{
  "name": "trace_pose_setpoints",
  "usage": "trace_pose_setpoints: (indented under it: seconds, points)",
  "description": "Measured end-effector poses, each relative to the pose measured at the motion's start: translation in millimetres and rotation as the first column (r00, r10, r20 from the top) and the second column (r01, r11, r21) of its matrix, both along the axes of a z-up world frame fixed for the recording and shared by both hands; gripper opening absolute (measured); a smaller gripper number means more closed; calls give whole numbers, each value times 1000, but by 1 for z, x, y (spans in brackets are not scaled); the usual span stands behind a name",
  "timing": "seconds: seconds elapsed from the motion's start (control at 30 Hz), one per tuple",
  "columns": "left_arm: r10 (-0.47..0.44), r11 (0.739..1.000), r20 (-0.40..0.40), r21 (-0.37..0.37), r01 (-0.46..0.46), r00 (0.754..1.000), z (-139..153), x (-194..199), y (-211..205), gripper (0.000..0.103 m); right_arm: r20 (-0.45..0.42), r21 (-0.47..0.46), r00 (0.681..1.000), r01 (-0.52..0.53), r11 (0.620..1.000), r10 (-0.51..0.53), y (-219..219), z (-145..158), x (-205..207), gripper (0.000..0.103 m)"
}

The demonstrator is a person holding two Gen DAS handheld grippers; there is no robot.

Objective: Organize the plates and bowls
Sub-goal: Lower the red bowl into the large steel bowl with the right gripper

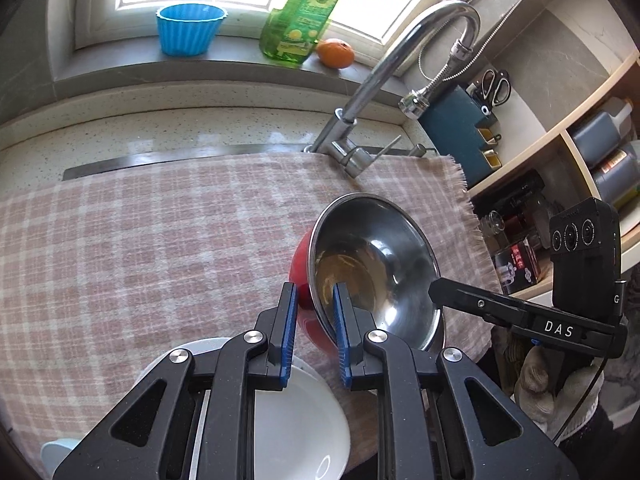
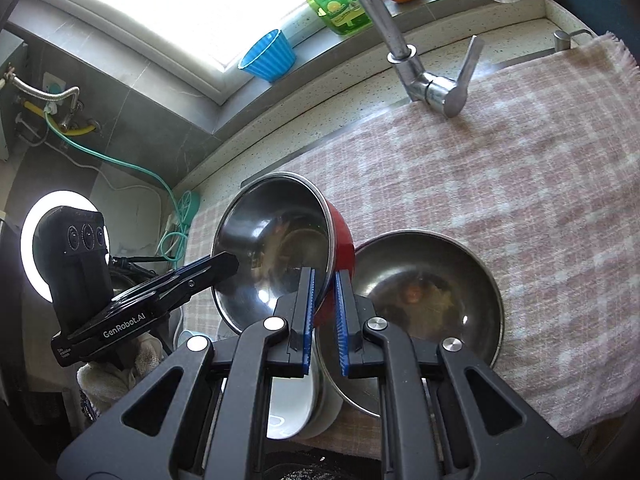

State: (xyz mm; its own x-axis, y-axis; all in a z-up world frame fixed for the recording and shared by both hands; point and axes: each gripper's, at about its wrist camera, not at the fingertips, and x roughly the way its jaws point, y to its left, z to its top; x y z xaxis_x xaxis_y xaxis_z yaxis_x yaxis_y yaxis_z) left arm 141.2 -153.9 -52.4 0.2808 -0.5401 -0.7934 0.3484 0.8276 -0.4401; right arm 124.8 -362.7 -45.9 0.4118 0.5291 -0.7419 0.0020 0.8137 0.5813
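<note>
A steel bowl with a red outside (image 1: 380,256) (image 2: 272,240) hangs tilted above the checked cloth (image 1: 140,240) (image 2: 520,160), gripped from two sides. My left gripper (image 1: 316,300) is shut on its near rim in the left wrist view. The right gripper (image 1: 434,290) reaches in there from the right and touches the opposite rim. In the right wrist view my right gripper (image 2: 325,284) is shut on the rim, and the left gripper (image 2: 232,260) meets the bowl from the left. A second steel bowl (image 2: 428,292) rests on the cloth. A white bowl (image 1: 296,420) (image 2: 288,404) lies below my fingers.
The faucet (image 1: 400,48) (image 2: 432,88) arches over the cloth's far edge. On the window sill stand a blue cup (image 1: 188,28), a green bottle (image 1: 300,16) and an orange (image 1: 336,53). Shelves with bottles (image 1: 600,140) stand at the right. A gloved hand (image 1: 552,384) holds the right gripper.
</note>
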Motion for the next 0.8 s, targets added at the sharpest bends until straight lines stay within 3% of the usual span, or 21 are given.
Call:
trace_pose_setpoints:
  seconds: [0.8]
  points:
    - [-164, 980, -68, 106, 170, 984, -36, -20, -66, 16, -102, -42, 991, 79, 996, -83, -51, -40, -38, 10]
